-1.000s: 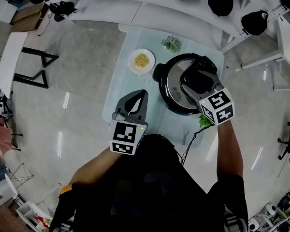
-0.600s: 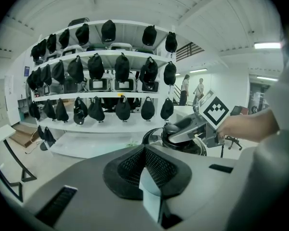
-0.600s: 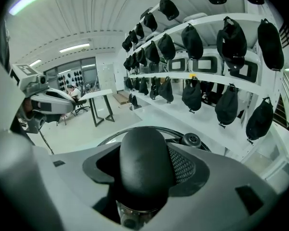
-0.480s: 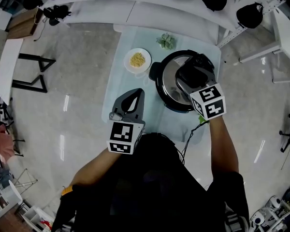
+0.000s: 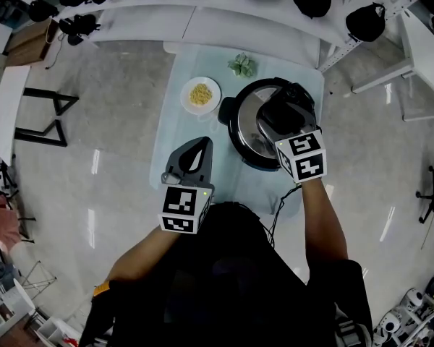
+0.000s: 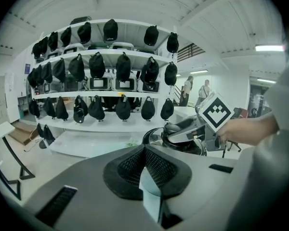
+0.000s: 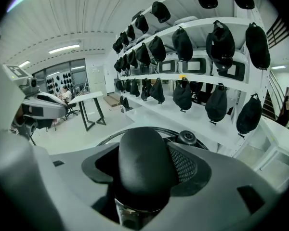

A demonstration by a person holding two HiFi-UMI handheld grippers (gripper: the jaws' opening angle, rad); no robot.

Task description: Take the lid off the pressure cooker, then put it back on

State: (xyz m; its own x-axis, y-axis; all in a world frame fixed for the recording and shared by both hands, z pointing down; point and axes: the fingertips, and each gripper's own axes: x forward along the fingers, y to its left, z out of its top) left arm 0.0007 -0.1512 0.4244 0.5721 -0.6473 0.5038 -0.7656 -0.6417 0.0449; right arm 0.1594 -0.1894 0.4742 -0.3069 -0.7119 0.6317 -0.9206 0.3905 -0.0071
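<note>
Squarely between the right gripper's [image 5: 289, 111] wide, just-opened jaws, unclamped, stands the handle [image 7: 143, 158] of the lid [image 5: 253, 132], which sits on the pressure cooker [image 5: 228, 114]; the closed, empty left gripper [image 5: 202, 144] is farther off.

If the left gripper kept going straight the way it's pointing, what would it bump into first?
Probably the table, since the left gripper tilts down over it. The plate lies a bit further along that line, but depth is hard to judge.
</note>
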